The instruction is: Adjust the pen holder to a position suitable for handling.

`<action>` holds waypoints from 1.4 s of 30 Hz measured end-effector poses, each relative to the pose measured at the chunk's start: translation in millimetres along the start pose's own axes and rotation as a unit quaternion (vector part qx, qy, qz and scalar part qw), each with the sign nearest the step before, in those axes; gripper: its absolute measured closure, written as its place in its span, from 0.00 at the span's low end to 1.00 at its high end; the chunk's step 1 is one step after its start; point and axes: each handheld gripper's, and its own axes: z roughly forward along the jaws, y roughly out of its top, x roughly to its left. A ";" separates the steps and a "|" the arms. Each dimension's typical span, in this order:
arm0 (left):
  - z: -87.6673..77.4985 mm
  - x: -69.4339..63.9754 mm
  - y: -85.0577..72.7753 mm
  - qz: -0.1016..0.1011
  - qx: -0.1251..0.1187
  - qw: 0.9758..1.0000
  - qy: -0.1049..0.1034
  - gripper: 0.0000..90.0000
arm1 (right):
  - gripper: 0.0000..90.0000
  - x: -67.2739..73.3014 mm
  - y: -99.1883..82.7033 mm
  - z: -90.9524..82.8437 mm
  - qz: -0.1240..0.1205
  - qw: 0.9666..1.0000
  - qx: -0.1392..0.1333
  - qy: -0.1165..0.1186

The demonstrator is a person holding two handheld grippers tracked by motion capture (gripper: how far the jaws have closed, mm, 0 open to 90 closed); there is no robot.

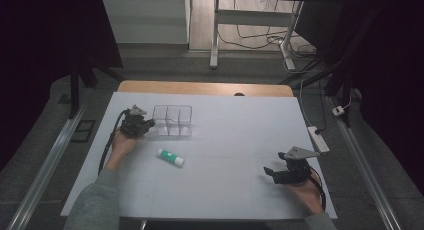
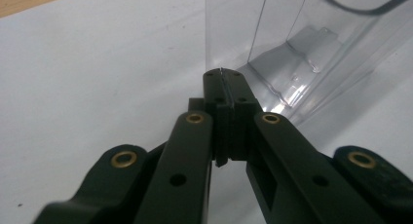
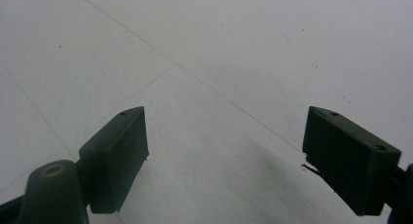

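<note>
Open white desk (image 1: 235,140) lies between the grippers, broken by a glue stick (image 1: 170,157) and a clear box (image 1: 172,121) at far left.

Clear container (image 2: 311,48) cut off by frame top; glue stick (image 1: 170,157) label unreadable.

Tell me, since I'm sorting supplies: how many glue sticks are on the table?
1: a glue stick lies on the white table, in front of the clear organizer.

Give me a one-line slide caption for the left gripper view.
Left gripper, jaws shut, pinching the thin wall of the clear plastic organizer on the white table.
</note>
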 end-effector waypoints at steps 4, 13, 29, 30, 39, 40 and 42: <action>3.3 -3.6 2.6 -0.001 -0.002 1.000 -0.010 0.99 | 0.18 0.2 -0.1 0.2 -0.001 1.000 0.001 0.001; 7.7 -12.1 11.2 0.008 -0.003 1.000 -0.016 0.99 | 0.18 0.1 -0.1 0.3 -0.001 1.000 0.003 0.001; 19.8 -25.9 22.1 0.018 0.003 0.999 -0.029 0.99 | 0.19 0.3 -0.1 -0.6 -0.004 1.000 -0.001 -0.003; 20.6 -26.1 22.5 0.016 0.003 0.999 -0.030 0.99 | 0.19 0.1 -0.2 -0.7 -0.004 1.000 -0.001 -0.003; 25.3 -30.6 25.8 0.015 0.006 0.999 -0.040 0.99 | 0.21 0.5 0.3 -2.4 -0.008 1.000 -0.007 -0.009; 26.0 -31.6 26.4 0.016 0.006 0.999 -0.040 0.99 | 0.21 0.5 0.2 -2.2 -0.008 1.000 -0.006 -0.009; 27.6 -34.2 28.0 0.019 0.008 0.999 -0.042 0.99 | 0.21 0.5 0.2 -1.8 -0.008 1.000 -0.005 -0.008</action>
